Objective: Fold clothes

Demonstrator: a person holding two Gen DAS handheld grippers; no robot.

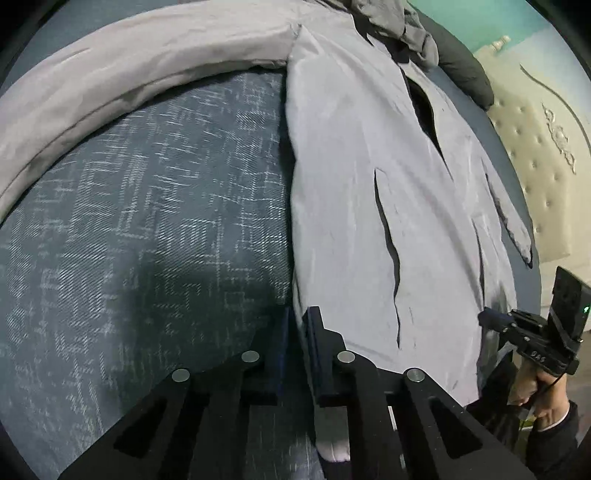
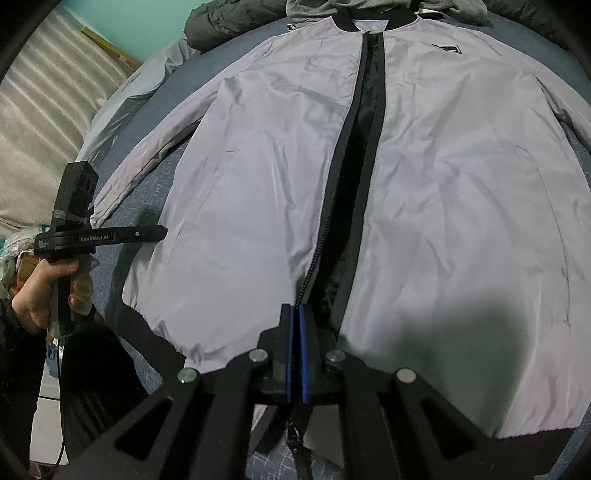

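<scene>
I am looking over a pale grey jacket point(image 2: 258, 177) that is lying flat, front up, on the bed point(image 1: 147, 206), whose cover is dark blue with a pale crosshatch print. The jacket's zip point(image 2: 365, 155) is lying part open, showing a black lining, and the black collar point(image 2: 373, 20) is lying at the far end from me, with a heap of dark and grey clothes point(image 2: 236, 14) just beyond it.

My right tongs point(image 2: 295, 314) are hanging over the jacket's hem, at the bottom of the zip. Their blue pads are pressing flat together, and I am seeing nothing caught between them; the zip's loose end is lying just beneath.

My left tongs point(image 1: 299, 317) are sitting at the jacket's side edge, by the hem. Their jaws are standing only slightly apart. The edge of the jacket is running right at the gap, but I cannot tell whether any cloth is pinched there. One sleeve point(image 1: 129, 66) is stretching away from the jacket's shoulder across the bed.

In the right view, my left hand point(image 2: 40, 291) is gripping the left tool's handle beside the jacket's near corner.
</scene>
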